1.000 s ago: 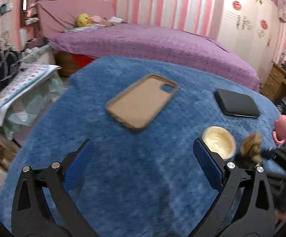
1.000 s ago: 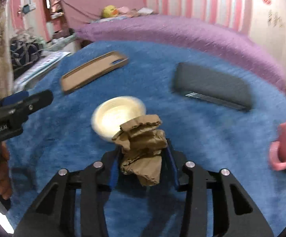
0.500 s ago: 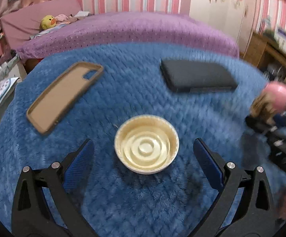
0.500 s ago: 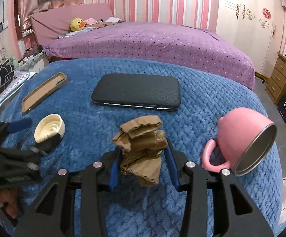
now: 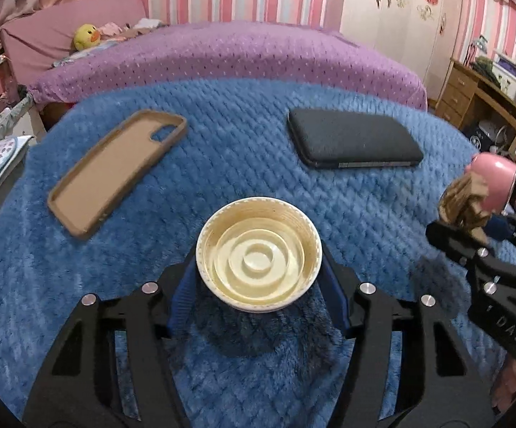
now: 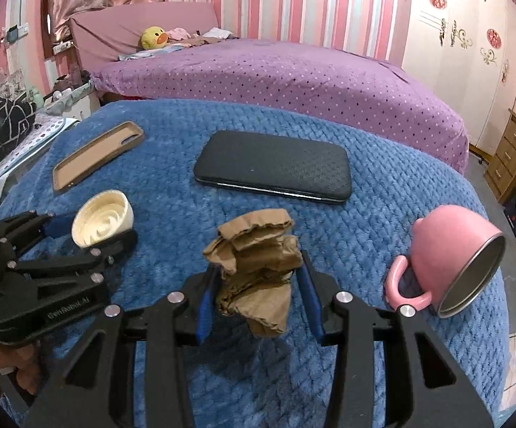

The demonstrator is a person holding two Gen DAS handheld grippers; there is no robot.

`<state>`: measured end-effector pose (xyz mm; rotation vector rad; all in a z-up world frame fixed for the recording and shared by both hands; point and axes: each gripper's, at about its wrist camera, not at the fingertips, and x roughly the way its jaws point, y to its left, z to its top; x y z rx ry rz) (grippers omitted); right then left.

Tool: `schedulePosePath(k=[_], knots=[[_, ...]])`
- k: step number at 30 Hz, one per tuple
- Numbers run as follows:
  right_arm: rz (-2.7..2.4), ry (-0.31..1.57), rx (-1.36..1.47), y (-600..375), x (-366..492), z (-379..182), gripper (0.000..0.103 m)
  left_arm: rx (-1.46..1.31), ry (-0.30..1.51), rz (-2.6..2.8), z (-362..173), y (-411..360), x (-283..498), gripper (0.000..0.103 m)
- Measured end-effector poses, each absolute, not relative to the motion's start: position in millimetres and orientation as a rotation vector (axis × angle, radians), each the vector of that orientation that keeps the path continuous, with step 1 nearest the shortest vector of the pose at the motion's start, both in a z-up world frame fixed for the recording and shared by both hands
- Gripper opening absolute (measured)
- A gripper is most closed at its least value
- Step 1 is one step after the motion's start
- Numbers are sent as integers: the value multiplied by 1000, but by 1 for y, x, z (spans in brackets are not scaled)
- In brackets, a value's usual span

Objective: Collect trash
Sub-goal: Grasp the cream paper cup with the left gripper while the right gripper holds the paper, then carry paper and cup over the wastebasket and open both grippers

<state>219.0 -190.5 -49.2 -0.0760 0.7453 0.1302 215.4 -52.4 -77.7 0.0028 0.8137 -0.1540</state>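
Left tool (image 5: 258, 280) is closing around the cream plastic lid (image 5: 258, 273), blue pads pressed to its rim on either side, and it sits upside-down on the blue blanket (image 5: 222, 164) over the bench. The lid looks light, stiff and smooth-walled, so a squeeze across the widest part of the rim seems the safe hold (too shallow and it may pop out). Over on the right, the right tool (image 6: 258, 297) is clamped on a crumpled brown paper wad (image 6: 254, 271), soft and featherweight, gripped low across its middle. The pink mug (image 6: 454, 260) lies tipped nearby; phone case (image 5: 119, 171) and black wallet (image 5: 354, 142) lie beyond the lid, untouched.
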Motion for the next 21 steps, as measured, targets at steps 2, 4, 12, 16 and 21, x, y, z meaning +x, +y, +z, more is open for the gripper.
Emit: schedulePosePath(k=[2,4,12,16,21], knots=[[130,735,-74,-191,214,-45,42,-13,787,-163,-70,-49,208,60],[128,727,-77,-191,209,-41,42,-17,770,-165,-63,-48,203,60],[125,675,-65,-198,175,-18,42,-35,681,-197,-30,-47,170,60],[124,635,-51,-204,149,-1,42,-15,629,-204,-12,-52,144,60],[119,589,-32,-214,109,22,42,-13,594,-215,1,-57,109,60]])
